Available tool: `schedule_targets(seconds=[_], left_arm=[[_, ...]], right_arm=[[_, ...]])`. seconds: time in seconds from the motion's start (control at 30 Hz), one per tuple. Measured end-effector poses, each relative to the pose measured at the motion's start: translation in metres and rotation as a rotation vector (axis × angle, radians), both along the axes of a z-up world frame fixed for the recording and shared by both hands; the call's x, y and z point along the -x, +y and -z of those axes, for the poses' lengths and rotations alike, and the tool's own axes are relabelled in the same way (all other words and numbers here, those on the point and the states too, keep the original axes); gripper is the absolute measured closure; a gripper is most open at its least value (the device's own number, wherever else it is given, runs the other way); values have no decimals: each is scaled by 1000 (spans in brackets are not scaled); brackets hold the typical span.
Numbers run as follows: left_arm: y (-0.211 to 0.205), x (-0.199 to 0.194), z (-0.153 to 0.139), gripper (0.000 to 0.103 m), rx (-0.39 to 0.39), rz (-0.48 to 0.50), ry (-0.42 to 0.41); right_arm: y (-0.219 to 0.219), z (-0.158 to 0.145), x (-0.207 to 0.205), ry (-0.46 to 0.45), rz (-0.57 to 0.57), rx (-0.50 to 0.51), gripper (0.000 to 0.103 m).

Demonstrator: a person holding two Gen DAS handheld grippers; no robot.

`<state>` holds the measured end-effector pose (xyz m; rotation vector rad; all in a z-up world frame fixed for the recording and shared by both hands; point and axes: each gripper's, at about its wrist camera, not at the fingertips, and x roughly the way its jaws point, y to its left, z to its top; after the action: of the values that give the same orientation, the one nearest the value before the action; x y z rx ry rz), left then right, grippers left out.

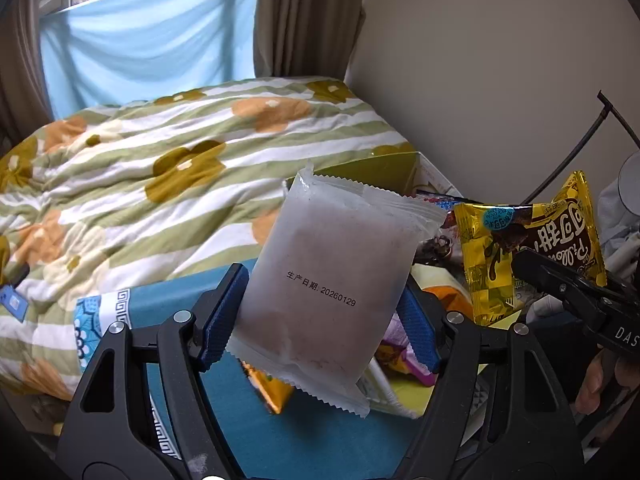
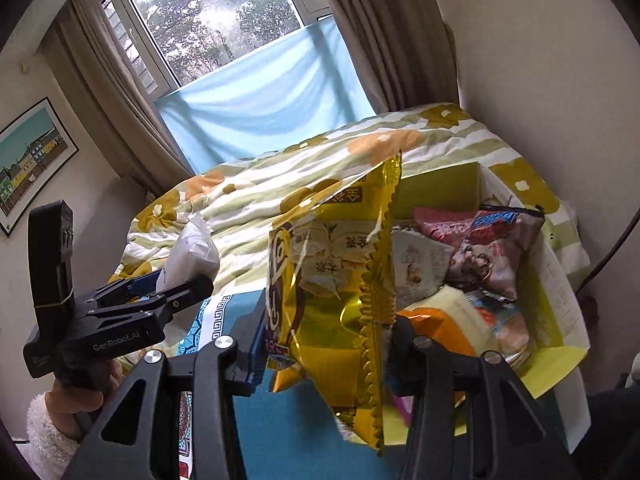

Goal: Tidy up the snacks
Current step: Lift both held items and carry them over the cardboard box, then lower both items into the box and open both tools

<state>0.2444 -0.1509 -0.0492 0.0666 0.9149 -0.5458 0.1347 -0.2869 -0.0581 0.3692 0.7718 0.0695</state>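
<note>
Left tongs (image 1: pixel 320 312) grip the frosted packet (image 1: pixel 332 284) upright — right tongs (image 2: pixel 324 344) clamp the gold packet (image 2: pixel 340 280) upright

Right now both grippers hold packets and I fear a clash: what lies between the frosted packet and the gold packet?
Nothing: in the left wrist view the frosted packet and gold packet hang apart, with only the box of snacks behind.

A home bedroom: quilted bed (image 1: pixel 160 168), curtained window (image 2: pixel 216 24).

A: Where is the frosted white packet (image 1: pixel 320 280) sitting?
B: It is hanging tilted above the yellow box (image 2: pixel 560 320) of snacks; the gold wrapper (image 2: pixel 340 288) is dangling beside it
</note>
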Motion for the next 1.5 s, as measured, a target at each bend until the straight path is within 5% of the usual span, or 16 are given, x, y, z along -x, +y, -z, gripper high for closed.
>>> schedule_targets(seconds=[0.27, 0.47, 0.63, 1.0, 1.3, 1.4, 1.5], left_arm=[[-96, 1, 18, 33, 12, -12, 64], [-126, -21, 31, 33, -7, -73, 91], [-123, -24, 25, 1, -40, -111, 41], [-71, 4, 38, 1, -46, -210, 79], [-45, 14, 45, 1, -84, -279, 96], [-36, 17, 52, 1, -92, -308, 114], [-27, 24, 59, 1, -96, -334, 131]], right_arm=[[-89, -4, -3, -5, -15, 7, 61], [-131, 2, -15, 24, -35, -15, 61], [-142, 8, -21, 43, -55, -29, 61], [-146, 20, -41, 82, -105, -52, 61], [-128, 23, -108, 99, -208, -75, 60], [-122, 38, -127, 122, -222, -129, 53], [-118, 52, -133, 148, -211, -139, 9]])
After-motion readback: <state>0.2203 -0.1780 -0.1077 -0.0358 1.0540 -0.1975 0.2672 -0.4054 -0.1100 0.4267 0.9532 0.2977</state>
